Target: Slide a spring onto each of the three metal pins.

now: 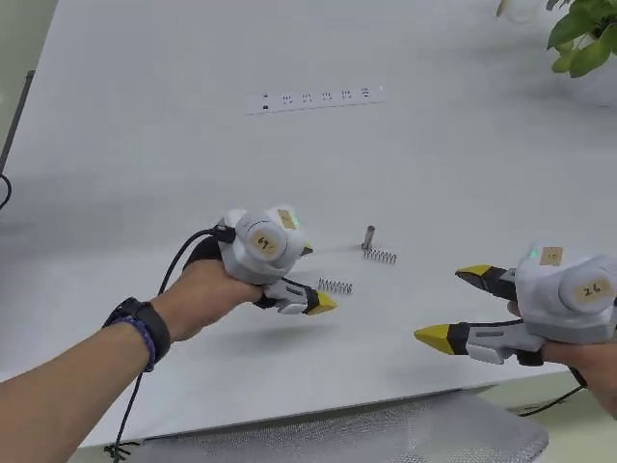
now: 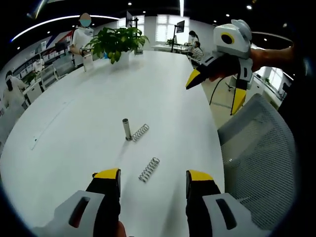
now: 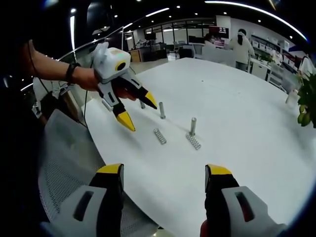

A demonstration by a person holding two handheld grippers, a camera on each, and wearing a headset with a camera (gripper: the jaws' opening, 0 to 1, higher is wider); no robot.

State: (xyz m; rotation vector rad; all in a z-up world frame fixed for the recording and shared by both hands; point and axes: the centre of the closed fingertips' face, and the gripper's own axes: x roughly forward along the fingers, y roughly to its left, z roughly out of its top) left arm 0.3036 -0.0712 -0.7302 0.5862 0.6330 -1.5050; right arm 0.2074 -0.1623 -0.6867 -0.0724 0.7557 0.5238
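Note:
An upright metal pin (image 1: 368, 236) stands on the white table (image 1: 193, 174), with one spring (image 1: 380, 256) lying at its foot. A second spring (image 1: 335, 285) lies just ahead of my left gripper (image 1: 316, 278), which is open and holds nothing. From the left gripper view that spring (image 2: 149, 169) rests on the table between the yellow fingertips (image 2: 106, 174). My right gripper (image 1: 453, 305) hovers open near the table's front edge, right of the springs. The right gripper view has two pins (image 3: 161, 109) (image 3: 192, 126) and both springs (image 3: 159, 136) (image 3: 193, 141).
A white power strip (image 1: 313, 97) lies at the far middle of the table. A potted plant (image 1: 583, 39) stands at the far right corner. A grey mesh chair (image 1: 405, 429) sits below the front edge. People are in the office behind.

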